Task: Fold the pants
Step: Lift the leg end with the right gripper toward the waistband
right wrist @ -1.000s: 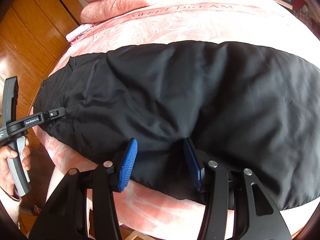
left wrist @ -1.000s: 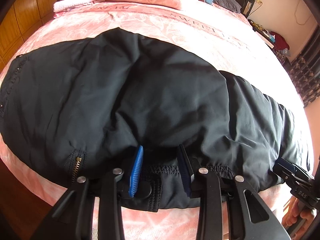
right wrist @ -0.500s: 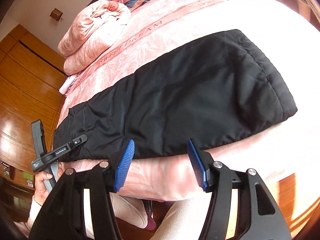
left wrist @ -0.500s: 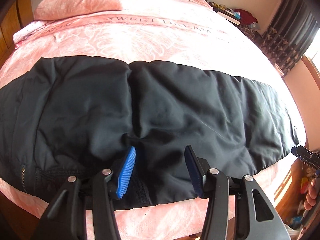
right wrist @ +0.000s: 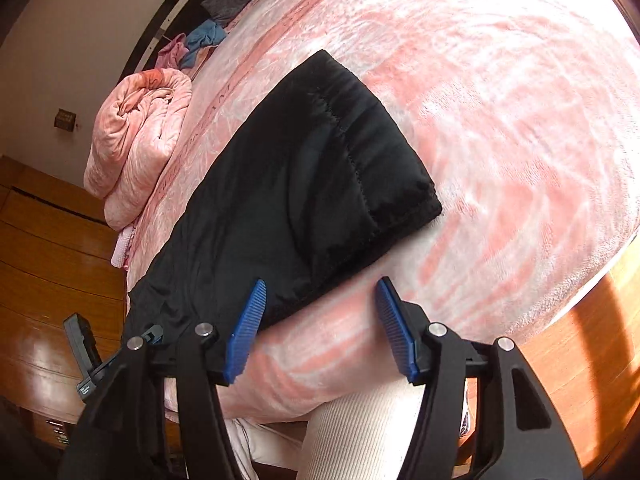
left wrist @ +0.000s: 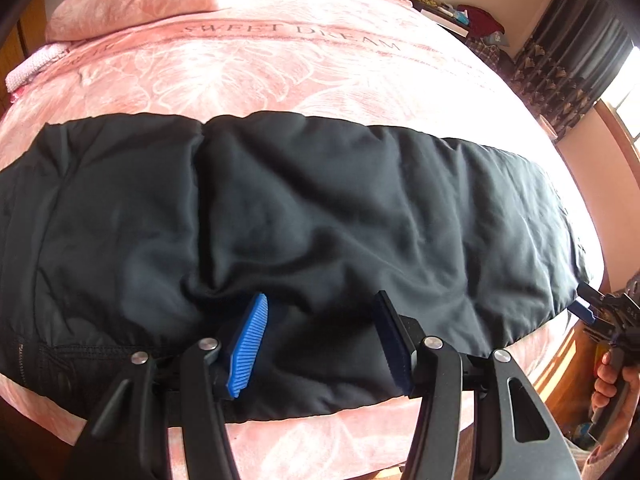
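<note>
Black padded pants (left wrist: pixel 320 216) lie flat across the pink bed, folded lengthwise, waistband at the left, leg cuffs at the right. My left gripper (left wrist: pixel 320 340) is open and empty, hovering over the near edge of the pants at mid-length. My right gripper (right wrist: pixel 320 328) is open and empty, just off the near edge of the pants (right wrist: pixel 288 200) close to the stitched cuff end (right wrist: pixel 384 168). The right gripper also shows in the left wrist view (left wrist: pixel 600 314) by the cuff end. The left gripper also shows in the right wrist view (right wrist: pixel 120 356) at the far left.
The bed has a pink blanket (left wrist: pixel 280 68) lettered "SWEET DREAM", with a rolled pink quilt (right wrist: pixel 136 152) at its head. Wooden cabinets (right wrist: pixel 44 264) stand to the left. Dark curtains (left wrist: pixel 568 56) and a cluttered shelf are at the right. My leg in white (right wrist: pixel 360 432) is against the bed edge.
Both grippers have pulled back from the pants. The right gripper has swung right toward the cuff end; the left gripper has risen and shifted right. The pants now lie flatter.
</note>
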Tool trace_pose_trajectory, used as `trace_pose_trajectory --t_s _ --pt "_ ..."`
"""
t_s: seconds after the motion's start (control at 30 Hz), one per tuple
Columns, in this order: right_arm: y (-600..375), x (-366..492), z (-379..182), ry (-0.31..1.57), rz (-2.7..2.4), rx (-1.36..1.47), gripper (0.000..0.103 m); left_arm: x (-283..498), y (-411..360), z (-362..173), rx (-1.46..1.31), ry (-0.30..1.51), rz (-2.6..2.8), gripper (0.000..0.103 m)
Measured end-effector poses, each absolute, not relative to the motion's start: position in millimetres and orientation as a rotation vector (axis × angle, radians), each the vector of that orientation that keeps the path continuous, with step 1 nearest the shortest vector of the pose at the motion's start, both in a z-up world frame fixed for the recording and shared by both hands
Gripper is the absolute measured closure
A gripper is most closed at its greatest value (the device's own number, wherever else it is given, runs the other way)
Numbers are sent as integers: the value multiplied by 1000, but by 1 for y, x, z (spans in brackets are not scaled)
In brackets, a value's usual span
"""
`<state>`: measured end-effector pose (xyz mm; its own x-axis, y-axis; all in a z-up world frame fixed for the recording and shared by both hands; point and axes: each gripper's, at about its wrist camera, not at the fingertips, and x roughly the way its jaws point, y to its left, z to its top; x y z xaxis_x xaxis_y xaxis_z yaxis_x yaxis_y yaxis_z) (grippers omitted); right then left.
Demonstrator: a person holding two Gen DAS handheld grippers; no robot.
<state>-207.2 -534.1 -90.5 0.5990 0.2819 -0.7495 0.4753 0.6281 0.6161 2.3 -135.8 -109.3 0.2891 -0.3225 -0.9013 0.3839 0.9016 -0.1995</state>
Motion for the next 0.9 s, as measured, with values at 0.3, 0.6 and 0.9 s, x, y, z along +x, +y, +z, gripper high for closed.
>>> trace_pose_trajectory --t_s 0.3,0.6,0.9 --pt "-560 -197 -110 827 -97 1100 45 8 -163 -128 136 1203 -495 37" --pt "-553 -189 -43 666 43 991 95 8 -164 -121 112 1210 -471 37" --pt "-561 -180 -83 879 -139 918 96 1 -184 -135 194 1166 -458 35"
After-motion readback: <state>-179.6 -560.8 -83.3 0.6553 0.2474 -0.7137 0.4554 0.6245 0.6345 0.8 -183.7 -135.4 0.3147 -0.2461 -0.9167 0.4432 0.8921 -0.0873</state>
